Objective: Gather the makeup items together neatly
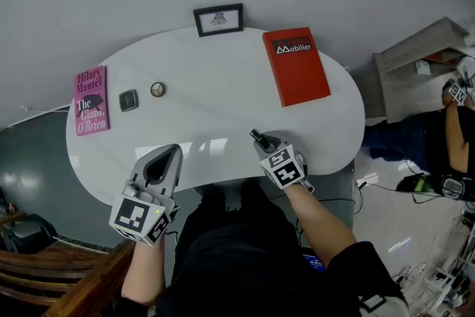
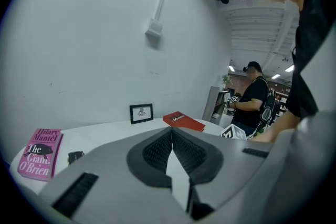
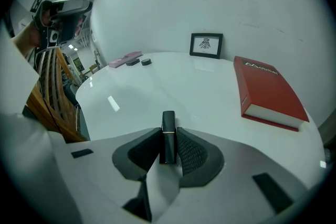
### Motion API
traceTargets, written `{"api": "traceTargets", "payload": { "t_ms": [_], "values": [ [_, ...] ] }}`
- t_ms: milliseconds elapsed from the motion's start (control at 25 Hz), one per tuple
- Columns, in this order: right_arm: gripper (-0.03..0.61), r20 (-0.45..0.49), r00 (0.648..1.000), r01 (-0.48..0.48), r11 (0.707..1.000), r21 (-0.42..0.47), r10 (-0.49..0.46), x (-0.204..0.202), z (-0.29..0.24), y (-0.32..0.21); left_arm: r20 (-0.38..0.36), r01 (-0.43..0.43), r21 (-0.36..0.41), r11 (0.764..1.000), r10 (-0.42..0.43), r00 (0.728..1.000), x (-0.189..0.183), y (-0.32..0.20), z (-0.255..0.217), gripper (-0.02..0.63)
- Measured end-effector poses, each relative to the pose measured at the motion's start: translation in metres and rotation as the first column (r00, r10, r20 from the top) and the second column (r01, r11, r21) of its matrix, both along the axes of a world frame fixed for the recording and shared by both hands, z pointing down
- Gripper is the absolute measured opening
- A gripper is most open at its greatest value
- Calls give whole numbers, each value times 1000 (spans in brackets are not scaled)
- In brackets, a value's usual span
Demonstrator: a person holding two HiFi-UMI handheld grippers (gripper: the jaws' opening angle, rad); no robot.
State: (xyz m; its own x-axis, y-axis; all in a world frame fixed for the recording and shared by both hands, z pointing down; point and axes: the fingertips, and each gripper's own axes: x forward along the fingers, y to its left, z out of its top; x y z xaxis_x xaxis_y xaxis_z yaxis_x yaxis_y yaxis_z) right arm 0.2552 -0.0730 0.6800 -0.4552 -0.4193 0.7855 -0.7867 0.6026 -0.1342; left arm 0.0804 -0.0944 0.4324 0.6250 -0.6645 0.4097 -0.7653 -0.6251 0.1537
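Right now the black lipstick tube (image 3: 168, 136) stands between the two pads of the right hand-held gripper (image 1: 263, 142), which are clamped on its sides; its capped end with a thin gold band pokes out past the jaw tips. This hand-held gripper tilts down over the white table (image 1: 223, 111), close to the near edge and a little right of the middle. Whether the tube's end touches the tabletop cannot be told. The other makeup pieces lie well apart from it, toward the table's left end: a small dark square compact (image 1: 128, 99) and, just beside it on the right, a small round compact (image 1: 157, 89) with a pale top. Touching neither, a pink paperback book (image 1: 91, 100) lies flat at the left edge, next to the square compact. The left hand-held gripper (image 1: 175, 150) hangs at the near edge on the left side, its jaws together with nothing between them. A red hardback book (image 1: 296, 65) lies flat toward the far right part of the table, and a small black picture frame (image 1: 218, 19) stands upright at the middle of the far edge, against the wall. Beyond the right end of the table another person stands in dark clothes.
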Motion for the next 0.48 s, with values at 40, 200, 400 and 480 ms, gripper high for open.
{"api": "traceTargets", "payload": {
  "t_ms": [40,200,400,480],
  "values": [
    [106,10,1000,-8,1000,2,8,1,-4,0,-1,1,6,1000,-1,1000,0,1,-3,12],
    [106,47,999,-21,999,42,19,10,-29,-2,24,27,57,998,-29,999,2,7,-17,14],
    [104,60,998,13,997,78,-17,13,-49,-5,9,88,78,993,-89,996,-4,16,-20,14],
    [104,57,998,11,997,83,-16,12,-53,-10,1,101,87,991,-102,995,-14,17,-23,12]
  ]
}}
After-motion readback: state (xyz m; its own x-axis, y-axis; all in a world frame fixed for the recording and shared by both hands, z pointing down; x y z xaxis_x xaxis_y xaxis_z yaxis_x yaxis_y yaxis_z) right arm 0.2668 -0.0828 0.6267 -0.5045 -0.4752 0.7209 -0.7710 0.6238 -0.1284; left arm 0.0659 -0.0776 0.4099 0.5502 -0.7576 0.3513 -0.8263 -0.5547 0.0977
